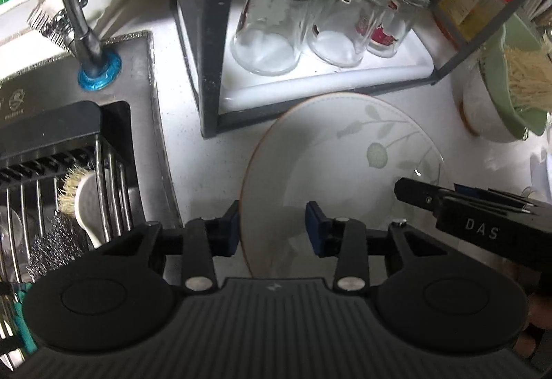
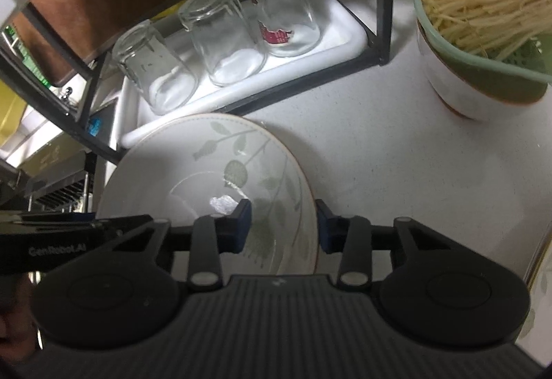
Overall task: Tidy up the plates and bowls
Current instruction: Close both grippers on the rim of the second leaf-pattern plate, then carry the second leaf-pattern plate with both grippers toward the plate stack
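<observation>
A white plate (image 1: 327,165) with a grey-green leaf print and a thin brown rim lies on the pale counter in front of the rack. My left gripper (image 1: 272,227) straddles its left rim. The outer blue pad sits just outside the edge and the inner pad is over the plate's well, with a clear gap between them, so it is open. In the right wrist view the same plate (image 2: 193,172) has its right rim between the pads of my right gripper (image 2: 283,227), which also stands apart and open. A white bowl (image 2: 448,86) at the far right carries a green strainer of pale strands.
A black rack (image 1: 207,68) behind the plate holds a white tray (image 1: 345,82) with three upturned glasses (image 1: 276,20). To the left are the sink, the faucet (image 1: 79,20) and a wire basket (image 1: 69,179) with a brush and steel wool. The right tool's black housing (image 1: 483,227) crosses the plate's right side.
</observation>
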A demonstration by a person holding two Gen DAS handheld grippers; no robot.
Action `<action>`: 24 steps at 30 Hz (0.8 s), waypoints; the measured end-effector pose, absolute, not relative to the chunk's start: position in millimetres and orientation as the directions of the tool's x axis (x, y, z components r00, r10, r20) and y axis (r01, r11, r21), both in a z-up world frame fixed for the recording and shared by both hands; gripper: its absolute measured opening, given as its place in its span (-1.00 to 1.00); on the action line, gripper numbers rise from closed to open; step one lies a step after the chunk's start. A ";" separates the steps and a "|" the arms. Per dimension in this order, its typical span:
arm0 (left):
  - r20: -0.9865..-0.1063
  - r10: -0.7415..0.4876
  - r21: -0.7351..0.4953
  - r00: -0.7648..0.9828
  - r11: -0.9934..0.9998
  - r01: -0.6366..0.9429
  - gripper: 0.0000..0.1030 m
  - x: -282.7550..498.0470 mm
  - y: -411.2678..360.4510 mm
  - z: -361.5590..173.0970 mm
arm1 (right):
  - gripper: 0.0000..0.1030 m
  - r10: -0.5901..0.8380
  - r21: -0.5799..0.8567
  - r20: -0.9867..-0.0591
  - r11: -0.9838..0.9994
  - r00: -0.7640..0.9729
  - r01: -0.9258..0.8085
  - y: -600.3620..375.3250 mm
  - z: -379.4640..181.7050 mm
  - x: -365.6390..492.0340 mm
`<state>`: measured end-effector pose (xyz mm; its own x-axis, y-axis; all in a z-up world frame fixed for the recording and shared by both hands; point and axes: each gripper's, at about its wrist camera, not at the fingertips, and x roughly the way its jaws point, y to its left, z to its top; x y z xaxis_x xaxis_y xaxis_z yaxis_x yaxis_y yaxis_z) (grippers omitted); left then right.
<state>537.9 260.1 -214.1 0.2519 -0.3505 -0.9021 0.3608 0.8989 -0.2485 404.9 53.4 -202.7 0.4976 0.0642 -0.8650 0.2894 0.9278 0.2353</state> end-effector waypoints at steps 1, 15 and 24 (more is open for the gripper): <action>-0.899 -0.364 -0.272 0.243 0.900 0.342 -0.15 539.5 263.0 -214.5 | -0.18 0.077 0.250 -0.863 0.924 0.499 0.290 50.6 -203.0 405.6; -0.867 -0.467 -0.410 0.174 0.867 0.282 -0.15 534.6 277.6 -197.1 | -0.22 0.233 0.407 -0.827 0.876 0.511 0.260 22.6 -191.5 390.8; -0.841 -0.517 -0.458 0.160 0.837 0.299 -0.15 506.8 261.2 -163.9 | -0.22 0.237 0.418 -0.810 0.875 0.537 0.244 2.8 -157.3 361.0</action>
<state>506.8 261.2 -163.9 0.1597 -0.5170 -0.8409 0.2990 0.8372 -0.4579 361.0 2.8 -157.3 0.5371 0.2367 -0.8096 0.2444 0.8749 0.4180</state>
